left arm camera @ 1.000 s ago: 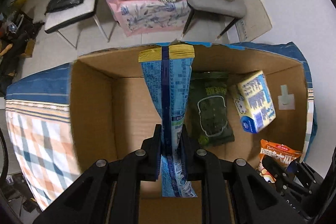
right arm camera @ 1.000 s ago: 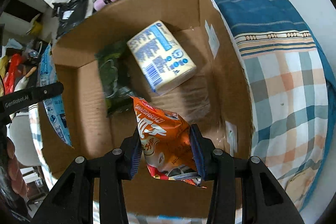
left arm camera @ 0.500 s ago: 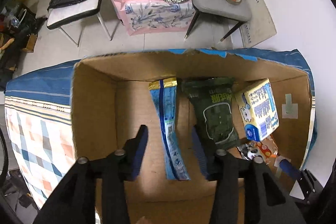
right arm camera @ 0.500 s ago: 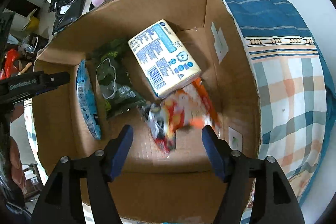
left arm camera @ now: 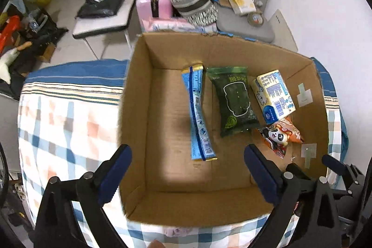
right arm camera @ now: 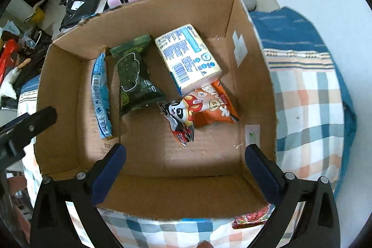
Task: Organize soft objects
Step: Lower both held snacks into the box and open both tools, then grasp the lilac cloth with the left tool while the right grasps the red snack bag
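I had both tongs released, the left point(left arm camera: 187, 164) and right point(right arm camera: 184, 163) above the box point(right arm camera: 162, 192); four packs lay inside, blue pack point(left arm camera: 197, 115) leftmost.

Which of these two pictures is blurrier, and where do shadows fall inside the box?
Left wrist view: checked cloth and background chair smeared by motion; soft shadow on the cardboard box floor near the blue packet. Right wrist view: sharper, box edges bowed by the fisheye, shadows under the orange snack bag.

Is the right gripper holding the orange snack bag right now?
No. The right gripper is wide open and holds nothing; the orange snack bag lies on the floor of the cardboard box.
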